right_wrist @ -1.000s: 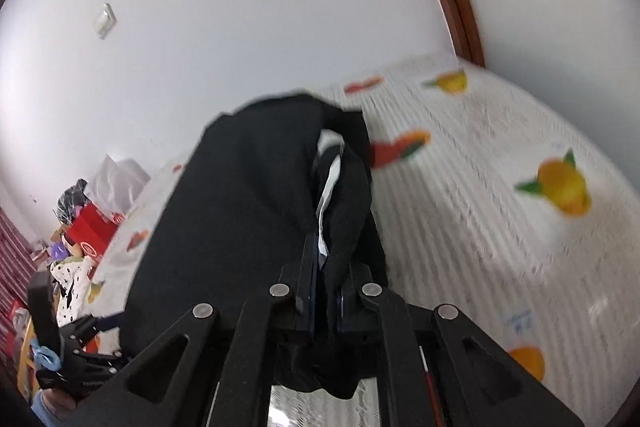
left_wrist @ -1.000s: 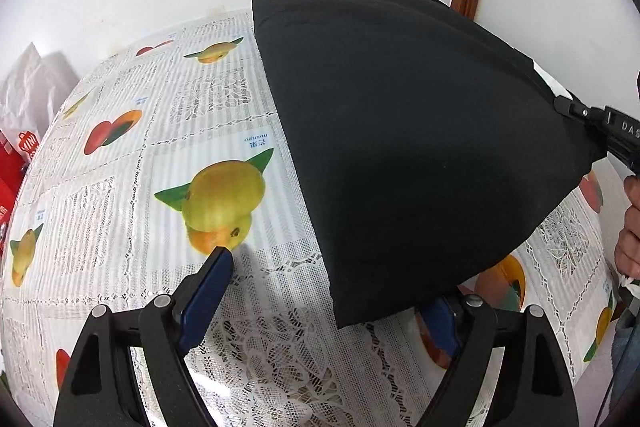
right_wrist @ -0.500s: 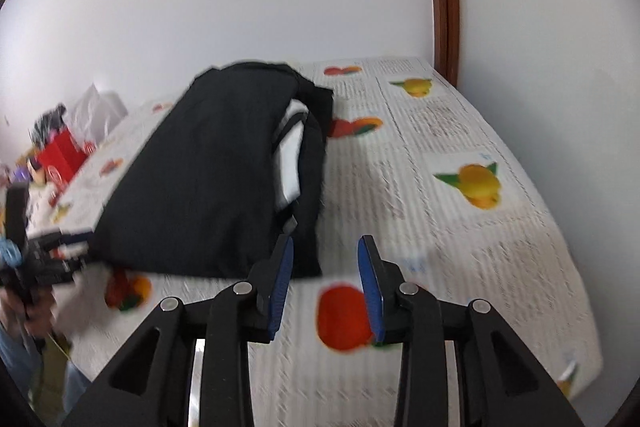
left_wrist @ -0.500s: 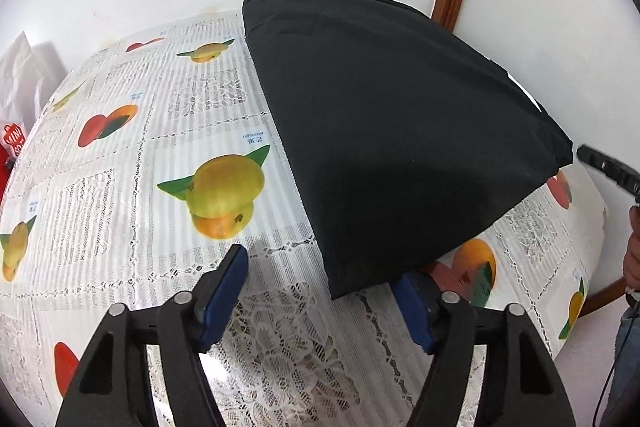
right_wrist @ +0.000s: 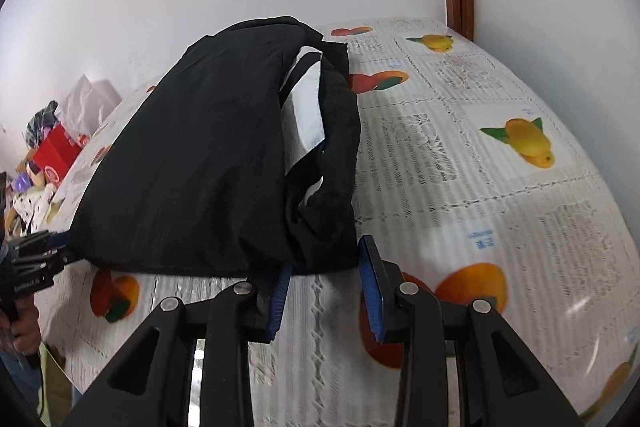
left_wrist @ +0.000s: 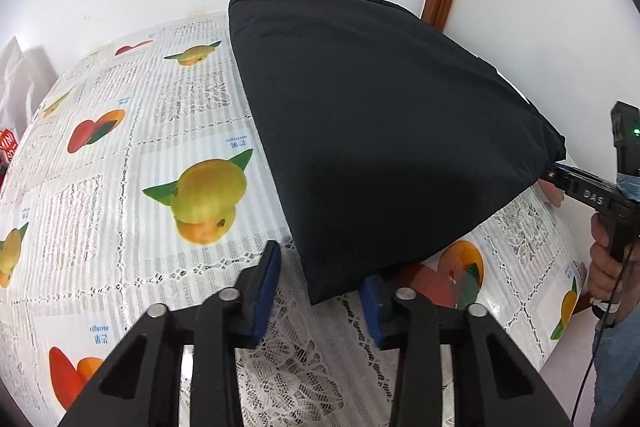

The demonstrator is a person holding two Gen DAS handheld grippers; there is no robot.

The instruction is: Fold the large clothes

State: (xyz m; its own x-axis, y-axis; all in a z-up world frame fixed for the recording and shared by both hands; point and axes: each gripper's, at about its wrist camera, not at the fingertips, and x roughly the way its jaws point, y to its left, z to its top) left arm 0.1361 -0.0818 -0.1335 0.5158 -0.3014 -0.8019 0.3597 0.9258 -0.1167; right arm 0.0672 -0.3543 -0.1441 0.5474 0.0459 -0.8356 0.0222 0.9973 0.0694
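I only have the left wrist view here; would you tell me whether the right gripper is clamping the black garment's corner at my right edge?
Observer: No. In the right wrist view the right gripper is open, and the black garment has its edge just at the fingertips, unpinched.
Operator: Thank you. Is that side a clean fold?
Observer: No, the layers gape there, showing a white inner panel.

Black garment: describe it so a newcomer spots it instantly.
Find the table under the fruit-print cloth by the white wall. The black garment lies folded on it, a corner between the closing left gripper fingers. It is the only plain dark thing there; white lining shows at its open edge.
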